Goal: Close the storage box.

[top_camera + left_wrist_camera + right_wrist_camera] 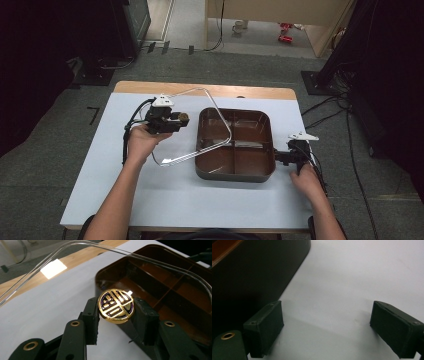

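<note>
Gold round token [115, 305] clamped between pads of left hand-held gripper [184, 118], held just left of brown divided tray [267, 125], above counter [100, 175]. Clear lid [172, 159] leans on tray. Right hand-held gripper [276, 157] wide, empty, beside tray's right wall. Step: carry. Next, likely: move over compartment, lower, release.

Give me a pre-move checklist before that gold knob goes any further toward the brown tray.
1. Gold knob clamped between the left gripper fingers: ok.
2. Clear lid off the brown tray: not ok, it leans on the tray's left side, over its compartments.
3. Tray compartments free of items: ok.
4. Right gripper open, nothing between its fingers: ok.
5. Right gripper steadying the tray: cannot tell; it sits at the tray's right edge.
</note>
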`<state>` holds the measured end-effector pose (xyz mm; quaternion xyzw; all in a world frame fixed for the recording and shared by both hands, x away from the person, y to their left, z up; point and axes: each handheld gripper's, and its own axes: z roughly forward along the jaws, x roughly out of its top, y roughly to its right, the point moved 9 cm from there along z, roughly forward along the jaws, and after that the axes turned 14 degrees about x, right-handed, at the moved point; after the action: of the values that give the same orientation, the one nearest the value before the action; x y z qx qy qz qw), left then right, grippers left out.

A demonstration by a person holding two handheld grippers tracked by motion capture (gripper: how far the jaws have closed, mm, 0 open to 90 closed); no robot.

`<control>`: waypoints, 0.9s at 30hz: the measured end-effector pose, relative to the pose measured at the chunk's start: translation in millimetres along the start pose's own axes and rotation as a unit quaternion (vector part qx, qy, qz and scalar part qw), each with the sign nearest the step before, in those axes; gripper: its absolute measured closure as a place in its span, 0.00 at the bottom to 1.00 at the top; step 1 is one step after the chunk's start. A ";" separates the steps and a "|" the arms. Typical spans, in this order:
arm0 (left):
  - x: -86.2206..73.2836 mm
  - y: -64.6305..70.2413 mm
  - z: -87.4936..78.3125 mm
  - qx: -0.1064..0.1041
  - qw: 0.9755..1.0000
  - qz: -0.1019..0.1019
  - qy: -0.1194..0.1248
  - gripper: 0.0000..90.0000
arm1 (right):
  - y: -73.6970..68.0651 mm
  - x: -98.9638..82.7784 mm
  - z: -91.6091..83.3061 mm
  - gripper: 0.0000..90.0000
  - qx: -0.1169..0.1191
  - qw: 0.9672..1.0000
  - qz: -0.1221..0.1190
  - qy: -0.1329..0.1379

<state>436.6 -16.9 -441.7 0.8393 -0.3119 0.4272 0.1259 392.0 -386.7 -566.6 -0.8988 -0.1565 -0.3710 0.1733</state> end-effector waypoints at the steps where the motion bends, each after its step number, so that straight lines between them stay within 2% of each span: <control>1: 0.9 3.4 1.6 -0.004 1.000 0.003 0.001 0.66 | 0.0 -0.1 -0.1 0.12 0.000 1.000 0.000 0.000; 5: 4.5 15.5 8.0 -0.015 1.000 0.018 0.006 0.66 | -0.1 0.1 0.1 0.12 0.000 1.000 0.001 0.000; 10: 8.3 26.8 15.1 -0.035 0.999 0.021 0.006 0.66 | 0.1 0.0 0.0 0.12 0.000 1.000 -0.001 0.000; 15: 12.1 37.8 22.7 -0.045 0.998 0.032 0.002 0.66 | 0.0 -0.1 -0.1 0.12 0.000 1.000 0.000 0.000; 22: 14.3 56.2 32.6 -0.071 0.996 0.059 -0.001 0.66 | 0.0 -0.1 0.0 0.12 0.000 1.000 -0.001 0.000; 27: 16.0 69.1 40.3 -0.089 0.994 0.065 -0.004 0.66 | 0.1 0.0 0.0 0.12 0.000 1.000 -0.001 0.000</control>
<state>425.8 -96.4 -457.1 0.8041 -0.4033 0.4020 0.1708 392.0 -386.8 -566.7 -0.8986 -0.1573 -0.3711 0.1732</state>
